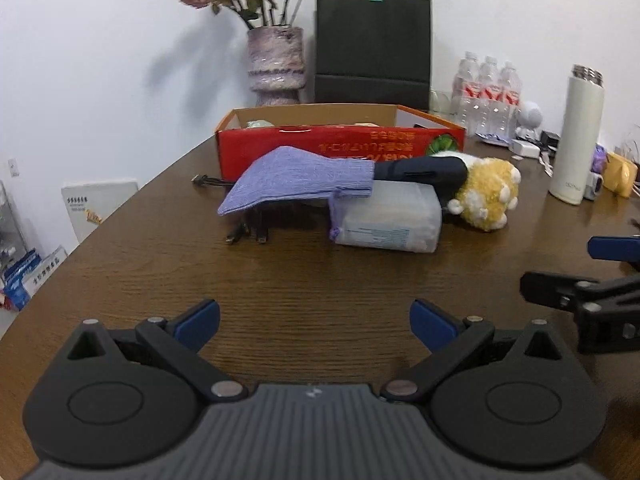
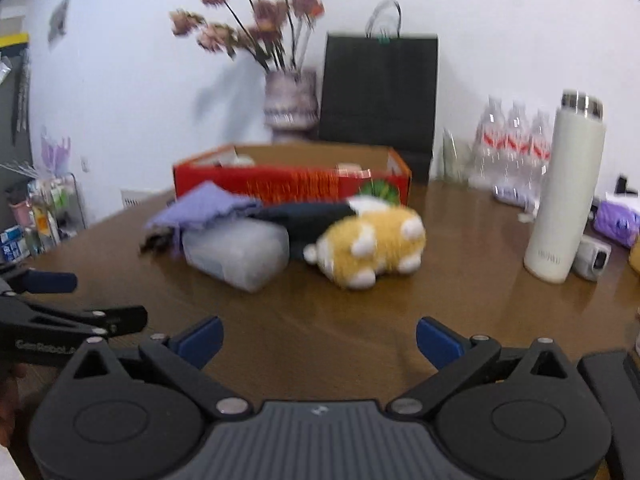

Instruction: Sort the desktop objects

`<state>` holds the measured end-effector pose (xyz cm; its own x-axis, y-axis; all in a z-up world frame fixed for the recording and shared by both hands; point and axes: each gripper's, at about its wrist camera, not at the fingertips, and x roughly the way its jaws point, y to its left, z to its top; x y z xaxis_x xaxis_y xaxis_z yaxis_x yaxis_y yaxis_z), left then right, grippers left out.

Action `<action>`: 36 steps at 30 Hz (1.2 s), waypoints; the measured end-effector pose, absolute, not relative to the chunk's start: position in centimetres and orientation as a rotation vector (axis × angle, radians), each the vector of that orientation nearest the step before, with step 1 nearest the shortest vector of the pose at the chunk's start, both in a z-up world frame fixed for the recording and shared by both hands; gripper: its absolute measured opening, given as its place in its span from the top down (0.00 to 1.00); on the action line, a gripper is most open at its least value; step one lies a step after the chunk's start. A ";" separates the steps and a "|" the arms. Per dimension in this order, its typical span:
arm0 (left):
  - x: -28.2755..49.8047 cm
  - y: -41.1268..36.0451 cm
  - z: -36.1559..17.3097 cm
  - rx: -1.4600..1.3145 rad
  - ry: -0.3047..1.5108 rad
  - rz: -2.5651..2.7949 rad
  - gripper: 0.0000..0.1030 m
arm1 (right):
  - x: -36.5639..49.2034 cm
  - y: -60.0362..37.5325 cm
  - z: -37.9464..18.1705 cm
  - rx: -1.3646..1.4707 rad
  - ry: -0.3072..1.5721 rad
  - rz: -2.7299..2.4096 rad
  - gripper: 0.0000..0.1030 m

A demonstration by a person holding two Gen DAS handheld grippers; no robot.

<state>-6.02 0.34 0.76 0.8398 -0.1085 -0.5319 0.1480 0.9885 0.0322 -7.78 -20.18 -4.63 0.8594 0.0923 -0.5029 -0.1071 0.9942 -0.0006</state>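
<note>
A purple knit pouch [image 1: 296,178] lies over a clear tissue pack [image 1: 390,216] and some dark cables [image 1: 248,234]. A dark folded umbrella [image 1: 420,172] rests on the pack beside a yellow plush toy [image 1: 488,196]. An open red cardboard box [image 1: 340,140] stands behind them. My left gripper [image 1: 316,326] is open and empty, well short of the pile. My right gripper [image 2: 318,342] is open and empty, in front of the plush toy [image 2: 372,246] and tissue pack [image 2: 236,252]. The pouch [image 2: 200,208] and box [image 2: 292,178] show there too.
A white thermos [image 1: 576,140] stands at the right, with water bottles [image 1: 488,92], a black paper bag [image 1: 372,44] and a flower vase [image 1: 276,64] along the wall. Small items [image 2: 612,220] lie right of the thermos [image 2: 564,196]. The brown table [image 1: 320,272] curves off at left.
</note>
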 end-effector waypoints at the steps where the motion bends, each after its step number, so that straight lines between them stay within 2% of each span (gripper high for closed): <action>1: -6.0 0.3 0.7 0.079 0.555 -0.142 0.00 | -7.5 -20.3 -4.9 -0.015 0.544 0.097 0.00; 12: -5.1 -1.1 1.3 0.168 0.537 -0.171 0.00 | -6.4 -21.7 -5.7 0.068 0.625 0.089 0.00; 21: 1.6 -1.5 4.6 0.104 0.479 -0.194 0.00 | -5.7 -22.1 -5.4 0.032 0.598 0.060 0.00; 23: 3.9 -1.7 4.7 0.069 0.507 -0.193 0.04 | -5.5 -22.3 -5.5 0.045 0.604 0.064 0.00; 26: 6.5 -1.9 4.4 0.024 0.575 -0.212 0.22 | -5.5 -22.4 -5.4 0.043 0.596 0.059 0.00; 27: 7.1 -1.8 4.1 0.018 0.604 -0.221 0.31 | -5.6 -22.4 -5.4 0.038 0.590 0.056 0.00; 29: 7.2 -1.4 3.7 0.005 0.609 -0.224 0.39 | -5.7 -22.4 -5.3 0.032 0.580 0.055 0.00; 30: 7.0 -1.0 3.7 -0.013 0.616 -0.249 0.49 | -5.8 -22.4 -5.3 0.033 0.575 0.059 0.00; 31: 6.8 -0.6 3.7 -0.043 0.624 -0.279 0.69 | -5.8 -22.5 -5.2 0.035 0.571 0.064 0.00; 33: 6.3 0.1 3.7 -0.084 0.634 -0.303 0.78 | -5.8 -22.3 -5.1 0.034 0.558 0.086 0.00; 34: 5.8 0.2 3.7 -0.064 0.624 -0.305 0.85 | -5.7 -21.9 -4.9 0.024 0.547 0.110 0.00; 36: 4.8 0.5 4.0 -0.038 0.614 -0.286 0.90 | -5.6 -20.8 -4.5 -0.006 0.515 0.176 0.00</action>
